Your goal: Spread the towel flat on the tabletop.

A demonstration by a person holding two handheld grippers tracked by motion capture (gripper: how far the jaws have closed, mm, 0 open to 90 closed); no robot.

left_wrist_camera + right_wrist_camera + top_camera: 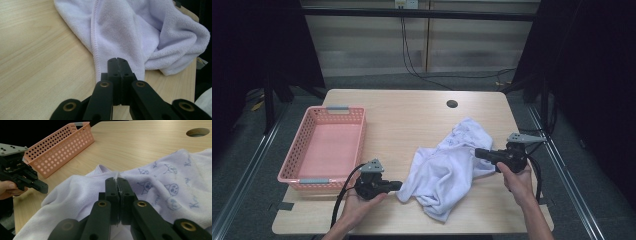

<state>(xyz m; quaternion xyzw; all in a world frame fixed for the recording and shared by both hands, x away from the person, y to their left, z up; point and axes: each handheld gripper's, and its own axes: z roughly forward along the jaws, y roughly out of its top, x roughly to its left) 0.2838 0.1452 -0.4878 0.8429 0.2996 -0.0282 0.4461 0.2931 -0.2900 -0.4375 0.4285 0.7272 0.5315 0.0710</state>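
1. The white towel [447, 165] lies crumpled on the counter [412, 115], right of the pink basket [324, 147].
2. The left tool [117, 60] pinches the towel's near corner by the stitched hem; the right tool [116, 180] is pressed together on a fold at the far edge.
3. Risk, as I judge it: both grips take only a thin bit of cloth, so a quick pull apart could slide the hem out of one tool.
4. The bunched middle may drag or twist when lifted.
5. The towel is soft looped terry, limp, faintly printed with small cartoon faces; the basket is stiff perforated plastic; the counter is smooth pale wood.
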